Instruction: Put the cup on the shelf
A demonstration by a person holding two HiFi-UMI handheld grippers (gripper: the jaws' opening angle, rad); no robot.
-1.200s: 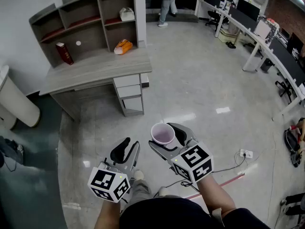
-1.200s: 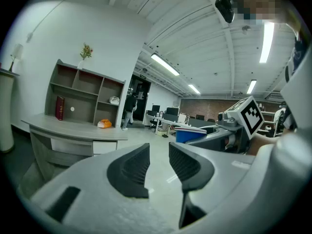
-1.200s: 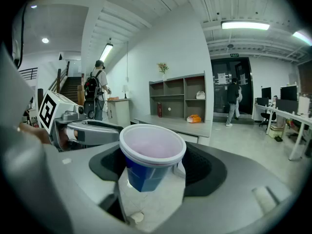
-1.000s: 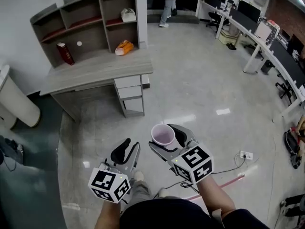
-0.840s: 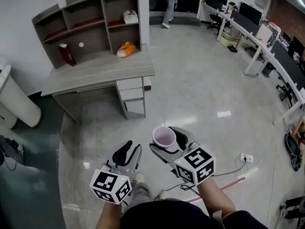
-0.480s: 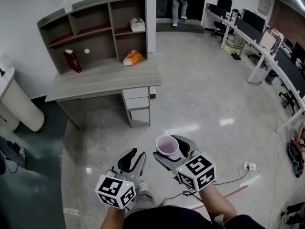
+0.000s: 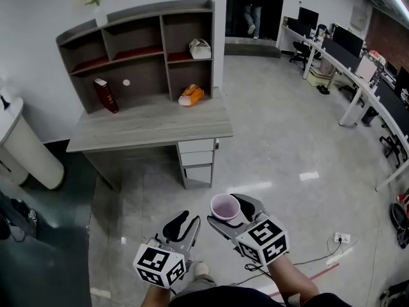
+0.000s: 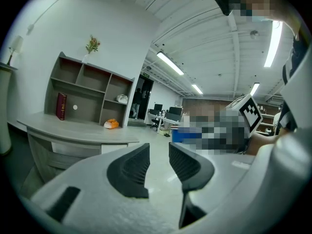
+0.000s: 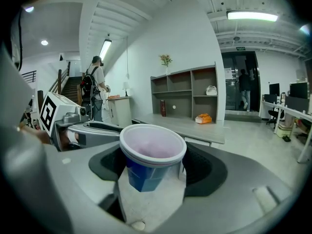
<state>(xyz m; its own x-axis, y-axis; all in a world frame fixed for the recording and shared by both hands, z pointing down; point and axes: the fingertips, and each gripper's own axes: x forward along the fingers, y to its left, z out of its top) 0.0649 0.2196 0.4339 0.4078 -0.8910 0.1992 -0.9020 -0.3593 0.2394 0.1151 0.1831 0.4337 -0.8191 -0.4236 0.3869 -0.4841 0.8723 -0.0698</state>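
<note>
Your right gripper (image 7: 227, 211) holds the cup (image 7: 223, 204). Its jaws are closed on the blue wall of the cup from both sides, just under the white rim. The cup stands upright with its mouth up, and it looks empty inside. Your left gripper (image 7: 186, 219) is just beside it at the left. Its jaws are narrow, with only a small gap, and nothing is between them.

The shelf (image 7: 162, 43) is in front of you and somewhat to the left, well apart from the cup, with bare floor (image 7: 268, 139) between. It stands at the back of the grey worktop (image 7: 147, 121), so I think you must reach over the worktop to arrive at any compartment. The cup's long axis is vertical, and it should be kept so until the cup stands on a board.

A red book (image 7: 105, 94) leans in the lower left compartment. An orange thing (image 7: 192, 95) lies at the foot of the lower right one, and a white bag (image 7: 200, 48) sits in the upper right one. The two upper compartments at left and middle look free. My judgement is that the task is in the carrying step and the placing is not yet begun.
</note>
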